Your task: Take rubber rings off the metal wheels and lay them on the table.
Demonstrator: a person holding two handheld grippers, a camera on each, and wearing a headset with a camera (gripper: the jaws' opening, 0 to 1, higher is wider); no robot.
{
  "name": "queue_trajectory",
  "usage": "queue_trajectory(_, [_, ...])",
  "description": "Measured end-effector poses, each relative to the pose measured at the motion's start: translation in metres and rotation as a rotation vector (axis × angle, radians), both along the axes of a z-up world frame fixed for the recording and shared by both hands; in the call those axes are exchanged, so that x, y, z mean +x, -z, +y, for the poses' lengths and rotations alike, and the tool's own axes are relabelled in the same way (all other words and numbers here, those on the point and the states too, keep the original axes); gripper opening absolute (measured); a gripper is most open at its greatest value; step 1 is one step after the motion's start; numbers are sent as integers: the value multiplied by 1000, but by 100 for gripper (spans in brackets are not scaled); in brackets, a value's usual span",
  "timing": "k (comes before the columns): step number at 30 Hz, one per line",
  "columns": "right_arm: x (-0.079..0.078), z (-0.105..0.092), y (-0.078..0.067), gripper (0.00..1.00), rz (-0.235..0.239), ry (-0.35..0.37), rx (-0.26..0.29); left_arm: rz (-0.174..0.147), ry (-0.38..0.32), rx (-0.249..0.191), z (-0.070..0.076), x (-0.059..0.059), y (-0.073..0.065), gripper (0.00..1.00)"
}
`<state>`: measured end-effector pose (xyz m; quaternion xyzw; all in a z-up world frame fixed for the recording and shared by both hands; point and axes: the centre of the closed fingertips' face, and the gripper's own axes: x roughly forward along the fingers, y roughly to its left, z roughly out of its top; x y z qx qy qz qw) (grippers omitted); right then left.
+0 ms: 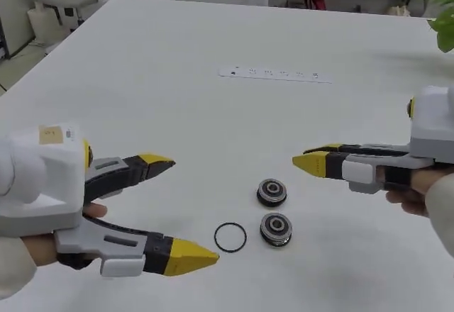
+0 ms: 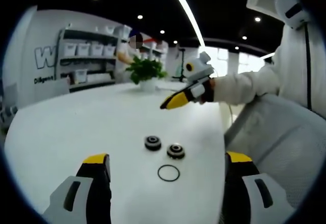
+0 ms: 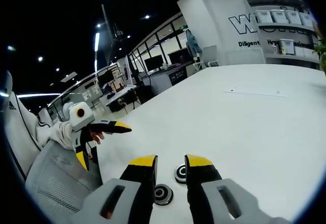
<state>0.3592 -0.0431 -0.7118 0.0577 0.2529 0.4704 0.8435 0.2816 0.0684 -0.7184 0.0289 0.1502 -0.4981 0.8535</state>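
Your left gripper (image 1: 177, 209) is at the lower left of the head view, jaws spread wide with nothing between them. Your right gripper (image 1: 306, 160) comes in from the right edge at mid-height. Its jaws are close together, its own view shows a narrow gap between them, and it grips nothing. The two sets of tips point in toward frame centre, well apart from each other. The parts sit on the white table (image 1: 177, 64) in the lower middle of the head view, between the two grippers. The upper wheel (image 1: 272, 192) and lower wheel (image 1: 275, 227) stand flat, near each other but not touching, and each shows a dark outer band around a metal hub. Can't tell from here which of them still carries a ring. One rubber ring (image 1: 230, 237) lies loose and flat on the table just left of the lower wheel, apart from it and nearest your left gripper's lower jaw tip. In the left gripper view, the ring and both wheels sit centred ahead of the open jaws, ring closest. In the right gripper view, one wheel shows through the jaw gap at bottom centre and the other is partly behind the left-hand jaw. A paper strip (image 1: 275, 74) lies flat further up the table, above centre. A plant (image 1: 444, 15) shows at the upper right edge.
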Motion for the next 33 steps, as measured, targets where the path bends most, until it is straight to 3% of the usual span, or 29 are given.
queue_trajectory(4, [1, -2, 2, 19, 8, 3, 4, -13, 14, 4, 0, 3, -8, 95])
queue_trajectory(8, [-1, -1, 3, 19, 15, -4, 4, -27, 37, 47, -1, 7, -9, 94])
queue_trajectory(13, [-2, -1, 4, 19, 18, -9, 2, -49, 44, 57, -4, 20, -21, 93])
queue_trajectory(18, [-1, -3, 4, 19, 15, -5, 4, -65, 61, 78, -16, 32, -25, 91])
queue_trajectory(24, [1, -7, 3, 19, 18, 9, 17, -79, 126, 123, -35, 37, -25, 90])
queue_trajectory(27, [2, -8, 3, 19, 17, 11, 16, -86, 131, 116, -42, 40, -27, 89])
queue_trajectory(30, [2, -9, 2, 19, 22, 15, 27, -68, 142, 91, -52, 44, -30, 88])
queue_trajectory(33, [3, -10, 4, 19, 27, 17, 25, -74, 154, 96, -62, 48, -33, 88])
